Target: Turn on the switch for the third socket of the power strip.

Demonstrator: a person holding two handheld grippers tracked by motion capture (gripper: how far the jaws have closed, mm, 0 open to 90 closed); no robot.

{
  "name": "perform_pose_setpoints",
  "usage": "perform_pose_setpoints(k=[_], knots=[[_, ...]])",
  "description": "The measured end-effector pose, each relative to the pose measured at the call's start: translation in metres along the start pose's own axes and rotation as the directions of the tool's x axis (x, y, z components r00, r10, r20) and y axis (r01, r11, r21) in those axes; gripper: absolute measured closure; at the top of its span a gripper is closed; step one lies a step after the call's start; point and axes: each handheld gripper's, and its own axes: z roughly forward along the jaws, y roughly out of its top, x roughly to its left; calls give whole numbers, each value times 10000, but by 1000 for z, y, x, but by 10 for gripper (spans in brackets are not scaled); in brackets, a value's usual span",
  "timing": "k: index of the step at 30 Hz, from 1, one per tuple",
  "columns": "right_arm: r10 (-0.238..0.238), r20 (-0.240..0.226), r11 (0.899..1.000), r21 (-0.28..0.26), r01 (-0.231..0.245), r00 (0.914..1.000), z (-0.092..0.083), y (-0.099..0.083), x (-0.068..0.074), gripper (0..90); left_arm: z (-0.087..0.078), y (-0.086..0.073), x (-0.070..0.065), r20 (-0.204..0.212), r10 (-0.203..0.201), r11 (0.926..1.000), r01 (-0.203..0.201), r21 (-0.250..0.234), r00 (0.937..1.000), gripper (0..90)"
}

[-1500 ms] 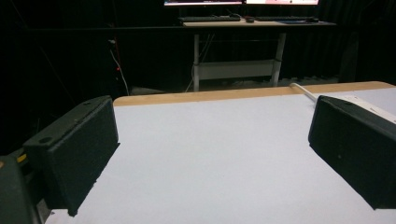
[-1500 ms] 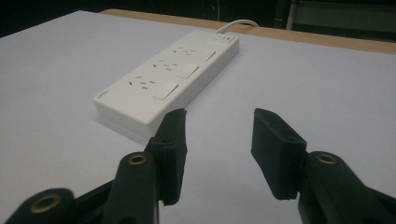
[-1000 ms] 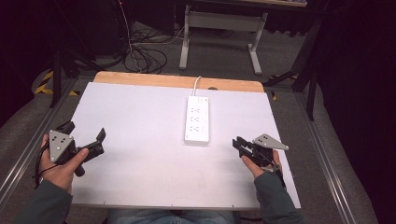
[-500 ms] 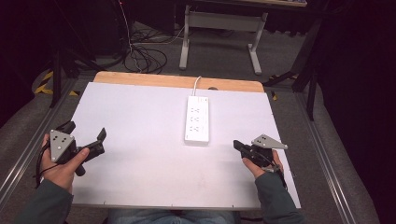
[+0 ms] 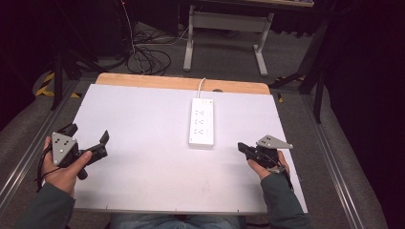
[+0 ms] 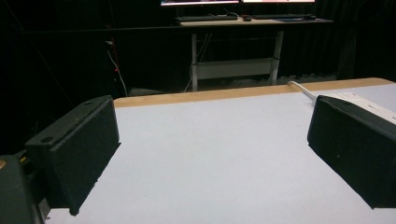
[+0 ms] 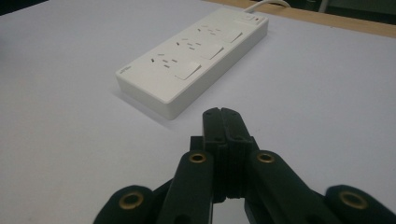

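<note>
white power strip (image 5: 201,122) table centre, 12 o'clock end corded. rigid, light, smooth plastic; likely best gripped across long sides. left gripper (image 5: 90,145) jaws wide, empty; right gripper (image 5: 242,147) jaws closed, empty.

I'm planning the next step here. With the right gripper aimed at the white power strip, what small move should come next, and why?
Probably open the right gripper. Its fingers are pressed together with nothing between them, short of the near end of the white plastic power strip, which lies untouched on the white table. Shut, it cannot take hold. The left gripper already stands open, far off.
</note>
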Motion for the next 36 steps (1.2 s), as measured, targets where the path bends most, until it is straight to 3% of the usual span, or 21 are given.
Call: perform_pose_setpoints(k=[10,36], knots=[[-74,78,10000,4,74,9999,8,10,-2,900,0,0,0,-40,47,10000,-46,24,10000,27],[-430,101,9985,342,426,9990,18,17,3,900,3,-1,-3,148,260,9996,-262,122,9996,29]])
